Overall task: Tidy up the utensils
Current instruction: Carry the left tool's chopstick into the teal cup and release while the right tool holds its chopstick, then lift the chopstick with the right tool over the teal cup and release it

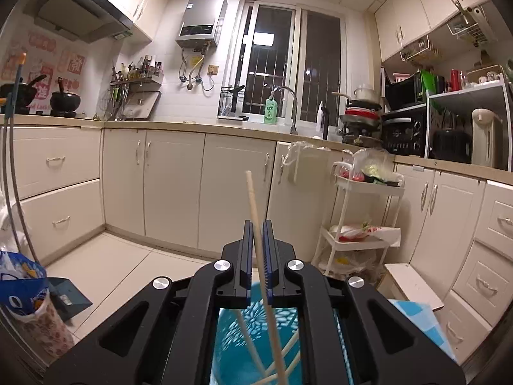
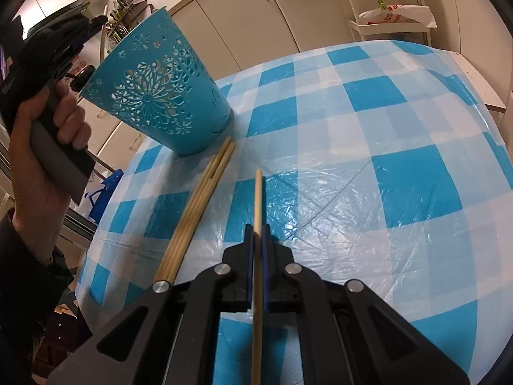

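My left gripper (image 1: 259, 224) is shut on a pale wooden chopstick (image 1: 253, 199) that slants up past its fingertips and down into the blue perforated cup (image 1: 256, 327) just below. Other chopsticks (image 1: 245, 340) lean inside that cup. In the right wrist view the cup (image 2: 157, 86) stands on the blue checked tablecloth (image 2: 384, 122), and a hand (image 2: 48, 147) holds the left gripper above its rim. My right gripper (image 2: 257, 229) is shut on a single chopstick (image 2: 257, 195), low over the cloth. A bundle of chopsticks (image 2: 198, 205) lies on the cloth to its left, reaching the cup's base.
Cream cabinets (image 1: 173, 186) line the kitchen walls. A white trolley (image 1: 356, 224) with bags stands to the right, with a low white stool (image 1: 413, 285) beside it. A blue printed bag (image 1: 22, 285) sits on the floor at left. The table's edge curves near the cup.
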A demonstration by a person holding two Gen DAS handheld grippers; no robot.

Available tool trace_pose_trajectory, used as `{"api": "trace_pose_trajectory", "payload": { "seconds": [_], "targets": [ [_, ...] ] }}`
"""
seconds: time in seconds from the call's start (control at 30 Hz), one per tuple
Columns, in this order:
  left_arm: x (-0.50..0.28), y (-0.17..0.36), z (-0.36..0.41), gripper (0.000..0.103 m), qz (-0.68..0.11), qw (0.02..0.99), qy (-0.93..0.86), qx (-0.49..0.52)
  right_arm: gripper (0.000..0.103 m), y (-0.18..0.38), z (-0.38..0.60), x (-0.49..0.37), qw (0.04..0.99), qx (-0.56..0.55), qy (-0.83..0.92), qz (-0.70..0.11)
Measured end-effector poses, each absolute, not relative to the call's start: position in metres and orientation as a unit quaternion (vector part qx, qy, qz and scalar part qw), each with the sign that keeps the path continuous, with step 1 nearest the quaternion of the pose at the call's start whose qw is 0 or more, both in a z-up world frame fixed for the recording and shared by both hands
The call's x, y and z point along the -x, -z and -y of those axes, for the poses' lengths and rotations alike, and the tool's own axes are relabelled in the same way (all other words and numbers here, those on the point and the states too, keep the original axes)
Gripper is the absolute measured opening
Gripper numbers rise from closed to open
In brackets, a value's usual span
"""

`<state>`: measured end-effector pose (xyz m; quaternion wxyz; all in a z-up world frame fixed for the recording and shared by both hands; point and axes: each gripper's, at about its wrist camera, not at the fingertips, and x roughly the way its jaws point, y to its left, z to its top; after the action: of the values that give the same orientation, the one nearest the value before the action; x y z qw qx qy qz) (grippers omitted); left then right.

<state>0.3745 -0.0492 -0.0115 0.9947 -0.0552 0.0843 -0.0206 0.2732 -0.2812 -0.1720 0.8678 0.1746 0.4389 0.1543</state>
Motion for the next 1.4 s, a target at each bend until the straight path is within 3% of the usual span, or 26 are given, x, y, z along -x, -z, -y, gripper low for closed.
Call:
{"api": "trace_pose_trajectory", "payload": {
  "seconds": [0.37,0.63,0.87,1.07,1.4],
  "targets": [
    [-0.362,0.004,0.044,0.01,-0.097,0.993,0.04,0.047,0.006,0.171,0.281,-0.273,0.87,-0.174,-0.152,-0.435],
    [-0.318,0.012,0.022,0.039,-0.102,0.992,0.034,0.062,0.006,0.163,0.288,-0.268,0.877,-0.191,-0.163,-0.409],
    [-0.277,0.062,-0.006,0.05,-0.171,0.981,0.017,0.095,0.006,0.145,0.301,-0.257,0.878,-0.253,-0.196,-0.355],
    [-0.271,0.113,-0.018,0.052,-0.238,0.963,0.014,0.127,0.006,0.092,0.291,-0.261,0.885,-0.279,-0.235,-0.288],
    [-0.274,0.132,-0.03,0.063,-0.255,0.951,0.012,0.177,0.006,-0.031,0.243,-0.338,0.914,-0.264,-0.273,-0.146]
  ]
}}
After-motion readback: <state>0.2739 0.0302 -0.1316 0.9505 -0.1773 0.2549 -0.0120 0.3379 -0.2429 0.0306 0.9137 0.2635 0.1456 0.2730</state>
